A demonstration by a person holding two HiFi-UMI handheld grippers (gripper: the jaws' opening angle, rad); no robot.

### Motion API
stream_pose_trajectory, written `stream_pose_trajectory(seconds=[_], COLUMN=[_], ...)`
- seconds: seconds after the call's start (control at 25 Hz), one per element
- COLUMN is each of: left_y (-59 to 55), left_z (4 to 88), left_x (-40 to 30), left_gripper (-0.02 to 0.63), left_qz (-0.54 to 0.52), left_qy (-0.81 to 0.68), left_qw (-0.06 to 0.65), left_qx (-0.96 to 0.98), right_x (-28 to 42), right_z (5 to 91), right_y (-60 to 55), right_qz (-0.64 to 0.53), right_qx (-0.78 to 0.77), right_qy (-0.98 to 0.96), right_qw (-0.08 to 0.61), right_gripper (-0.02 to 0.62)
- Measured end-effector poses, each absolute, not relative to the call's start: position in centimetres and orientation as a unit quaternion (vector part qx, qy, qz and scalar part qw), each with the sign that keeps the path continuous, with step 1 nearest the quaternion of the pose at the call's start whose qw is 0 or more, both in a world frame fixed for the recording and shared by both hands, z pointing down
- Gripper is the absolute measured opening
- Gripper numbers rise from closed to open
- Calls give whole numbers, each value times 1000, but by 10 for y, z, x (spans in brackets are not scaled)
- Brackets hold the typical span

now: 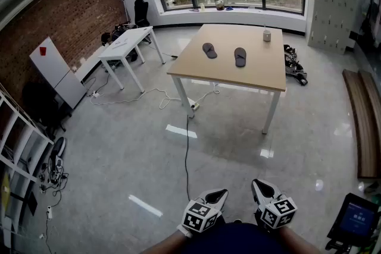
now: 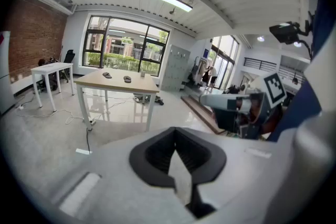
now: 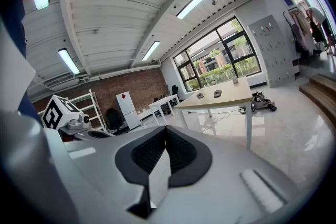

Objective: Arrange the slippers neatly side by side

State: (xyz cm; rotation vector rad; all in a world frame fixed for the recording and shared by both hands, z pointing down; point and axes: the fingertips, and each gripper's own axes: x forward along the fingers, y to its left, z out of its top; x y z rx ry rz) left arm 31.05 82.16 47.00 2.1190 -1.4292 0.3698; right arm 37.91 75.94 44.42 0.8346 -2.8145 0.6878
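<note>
Bright daylight, floor glare, fisheye edges

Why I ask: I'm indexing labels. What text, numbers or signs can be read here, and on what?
No readable words or numbers.
Screen: text too small.
Cabinet: red diamond, no lettering.
Lockers: labels too small.
Left gripper, right gripper: square markers only.

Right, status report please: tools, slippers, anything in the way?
Left tool, right tool: both shut, empty. Left slipper and right slipper apart on wooden table, across the room. Floor cable lies between.
</note>
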Motion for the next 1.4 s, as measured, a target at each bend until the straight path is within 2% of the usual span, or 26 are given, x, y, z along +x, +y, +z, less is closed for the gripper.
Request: stream_pose_trajectory(seconds=[0.72, 1.2, 1.4], left_y=[684, 603, 583], left_z=[488, 497, 509], left_x=[231, 142, 137], left_gripper=[5, 3, 3], left_qz=[119, 93, 96], left_qy=[-507, -507, -494], left_qw=[306, 332, 350], left_qx=[797, 790, 790], right_x=[297, 210, 207], right_z=[463, 467, 477], right_y=[628, 557, 533], right_qz=[227, 214, 228], right_qx=[296, 297, 309], right_qy=[-922, -921, -912], right_qw=[108, 135, 143], right_gripper=[11, 11, 11])
